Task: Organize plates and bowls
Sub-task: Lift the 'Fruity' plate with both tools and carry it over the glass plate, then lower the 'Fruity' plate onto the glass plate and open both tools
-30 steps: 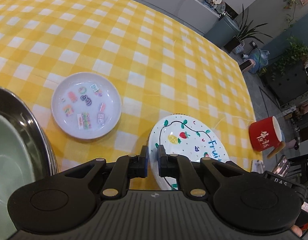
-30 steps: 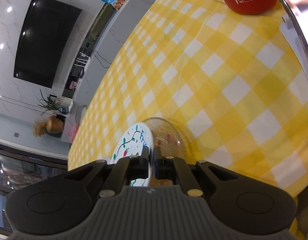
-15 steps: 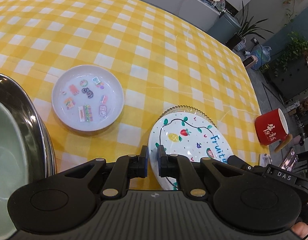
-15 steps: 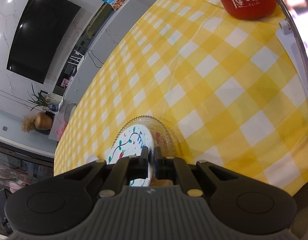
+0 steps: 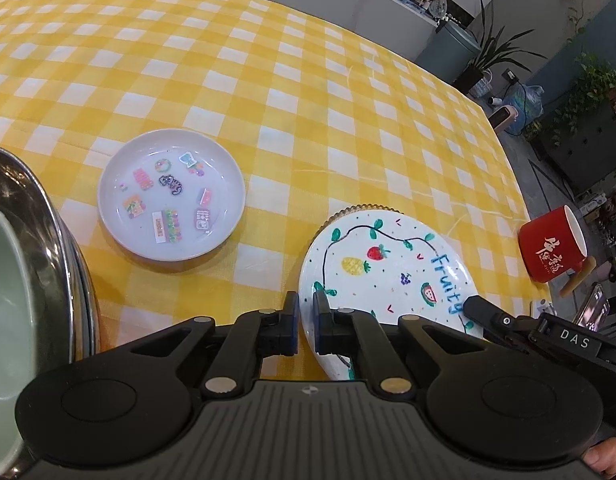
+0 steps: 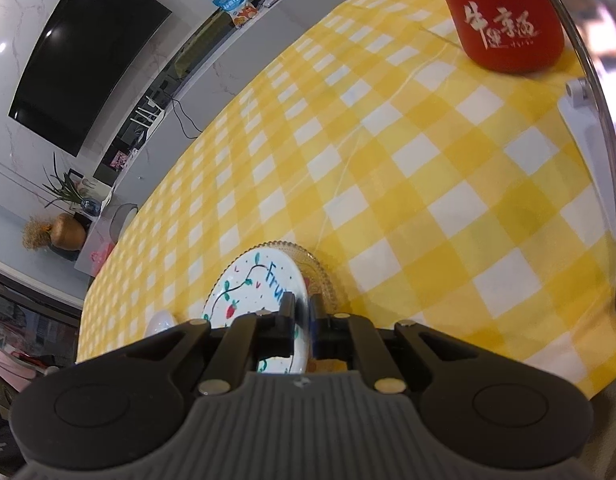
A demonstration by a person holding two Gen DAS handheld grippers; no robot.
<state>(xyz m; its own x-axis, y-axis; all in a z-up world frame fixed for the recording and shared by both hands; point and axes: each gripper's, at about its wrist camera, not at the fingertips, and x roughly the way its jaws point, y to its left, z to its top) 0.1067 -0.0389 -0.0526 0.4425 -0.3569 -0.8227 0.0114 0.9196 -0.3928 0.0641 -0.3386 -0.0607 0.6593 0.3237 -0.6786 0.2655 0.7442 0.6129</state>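
Two tools are on one plate right now. The left tool [image 5: 306, 320] and the right tool [image 6: 302, 312] have both drawn back and up in the last second, so more of the table [image 5: 308, 100] shows ahead of them. The ribbed rim of a glass dish [image 5: 367, 207] has come out from behind the far edge of the fruit plate [image 5: 387, 264]. The fruit plate has kept its place against both tools the whole time, so I reckon it is being carried. It now sits tilted over the glass dish, and I'd say it is either about to settle there as a stack or just lifting off.

The right tool's jaws are pinched on the fruit plate's rim, which runs straight between them in its own view. The left tool's jaws are almost pressed together with only a thin slot left. The plate's other edge lines up with that slot, but I can't tell if it is truly gripped.

Ahead and to the left of the left tool lies the sticker plate [image 5: 172, 194], flat and untouched. A steel bowl [image 5: 56, 240] with a green bowl [image 5: 4, 300] inside it sits hard by its left side. The red mug [image 5: 547, 248] stands well off to the right.
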